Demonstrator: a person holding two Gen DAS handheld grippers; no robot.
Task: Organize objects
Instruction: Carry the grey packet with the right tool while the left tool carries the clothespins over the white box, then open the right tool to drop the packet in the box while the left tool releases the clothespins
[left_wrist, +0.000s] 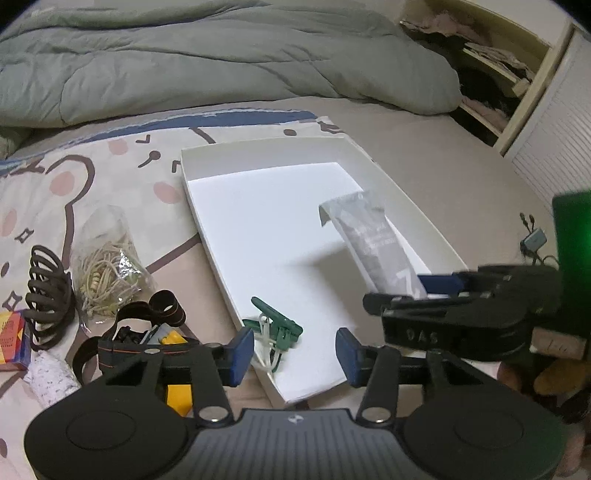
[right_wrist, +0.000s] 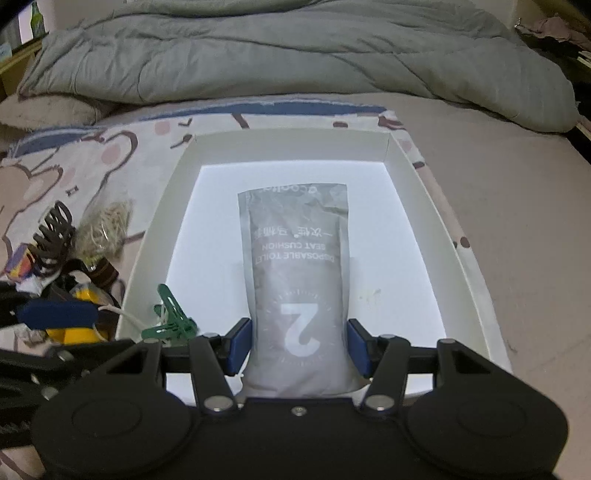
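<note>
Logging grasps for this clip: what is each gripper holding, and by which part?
Right gripper: grey seat-cushion packet, pinched across its near end. Left gripper: open, nothing held; green clips lie in the white box.

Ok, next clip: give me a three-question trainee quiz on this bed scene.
1. True or false: the green clips lie inside the white box.
2. What is the right gripper shut on?
A) hair claw B) grey packet C) bag of rubber bands
3. Fill in: nothing sits between the pads of the left gripper, so it is ____.

Key: 1 true; 2 B, the grey packet; 3 open.
</note>
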